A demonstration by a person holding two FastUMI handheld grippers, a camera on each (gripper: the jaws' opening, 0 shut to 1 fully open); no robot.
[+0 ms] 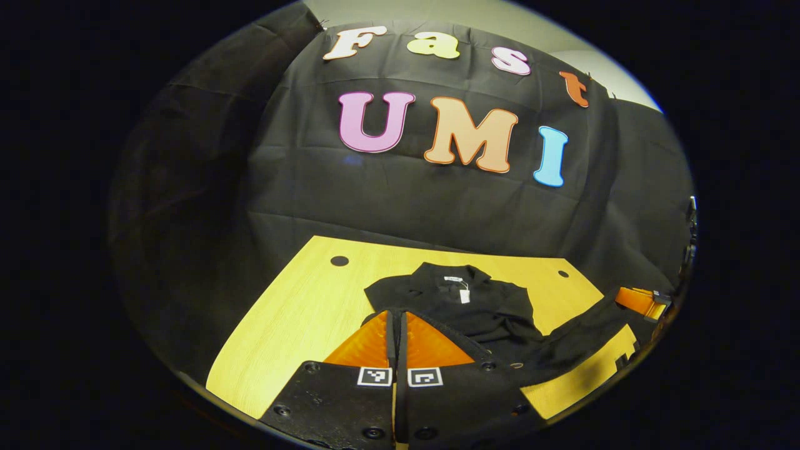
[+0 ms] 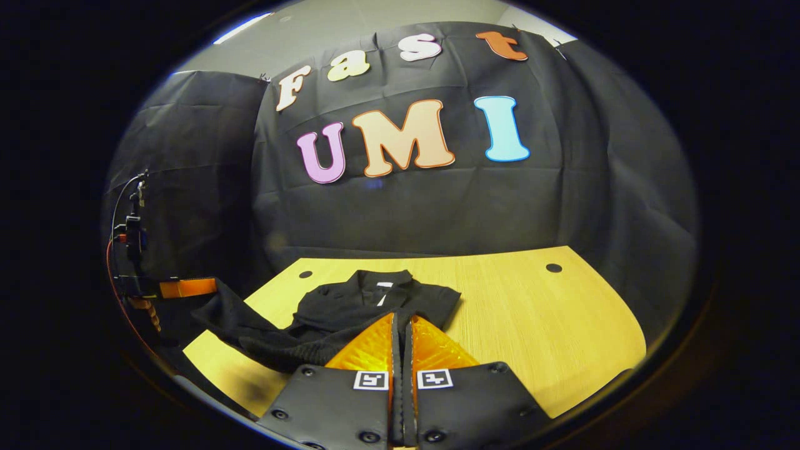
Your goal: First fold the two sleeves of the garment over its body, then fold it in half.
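A wooden table (image 2: 531,319) carries the black garment (image 1: 475,306), collar far, one sleeve (image 1: 581,340) trailing off its near right; sleeve folds look unfinished, halving undone. Left gripper (image 1: 397,322) and right gripper (image 2: 402,325) hover closed (apparently empty).

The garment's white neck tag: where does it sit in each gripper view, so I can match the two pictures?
Left gripper view: the white neck tag sits just right of centre, at the collar of the black garment, above the closed orange fingers.
Right gripper view: the tag sits just left of centre, at the collar, right above the fingertips.
Shared landmark: the yellow wooden table under the garment, with its dark round holes.
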